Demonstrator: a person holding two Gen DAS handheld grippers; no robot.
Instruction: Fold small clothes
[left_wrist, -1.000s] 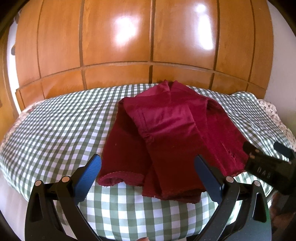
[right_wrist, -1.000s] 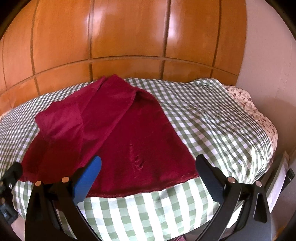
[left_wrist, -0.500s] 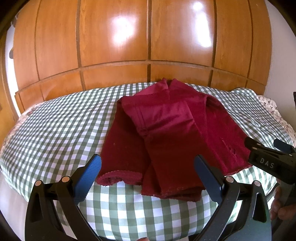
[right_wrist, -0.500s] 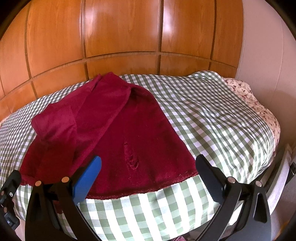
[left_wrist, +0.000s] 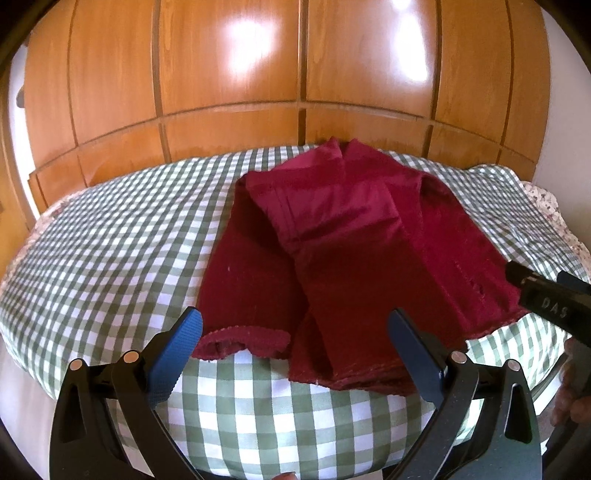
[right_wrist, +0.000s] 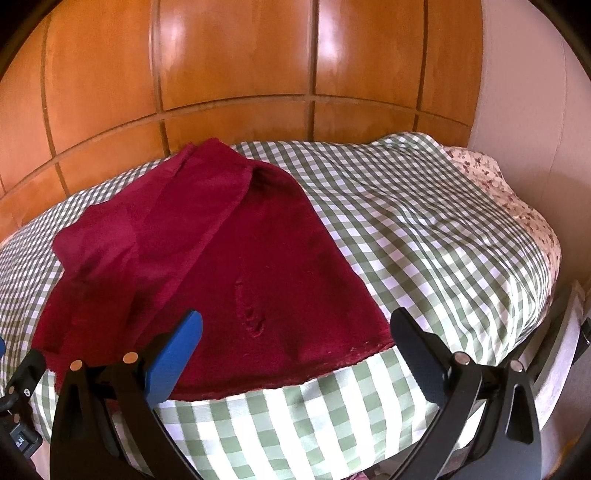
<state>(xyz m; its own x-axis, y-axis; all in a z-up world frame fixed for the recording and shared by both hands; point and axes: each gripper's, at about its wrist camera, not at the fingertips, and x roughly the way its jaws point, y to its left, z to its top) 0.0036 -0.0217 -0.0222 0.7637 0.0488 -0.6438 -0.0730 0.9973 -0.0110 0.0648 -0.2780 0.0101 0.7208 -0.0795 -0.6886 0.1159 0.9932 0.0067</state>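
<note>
A dark red garment, partly folded with one panel doubled over another, lay on a bed covered by a green-and-white gingham sheet, its far end reaching toward the wooden panelled wardrobe behind the bed. The left tongs hung just above the near edge of the bed, spread wide and gripping nothing, their blue-padded left finger close beside the garment's rolled hem and the dark right finger over the folded panel's near corner. At the right edge of the left wrist view, the black body of the other tool, lettered "DAS", stood close by the garment's right-hand corner.

Seen from the right wrist, the right tongs were likewise parted and empty, poised over the near hem of the garment, where a small puckered tear or crease marked the plush cloth. The garment occupied the left half of the bed in that view, with bare gingham sheet stretching to the right. A floral-patterned fabric showed along the bed's far right edge, next to a pale wall.
</note>
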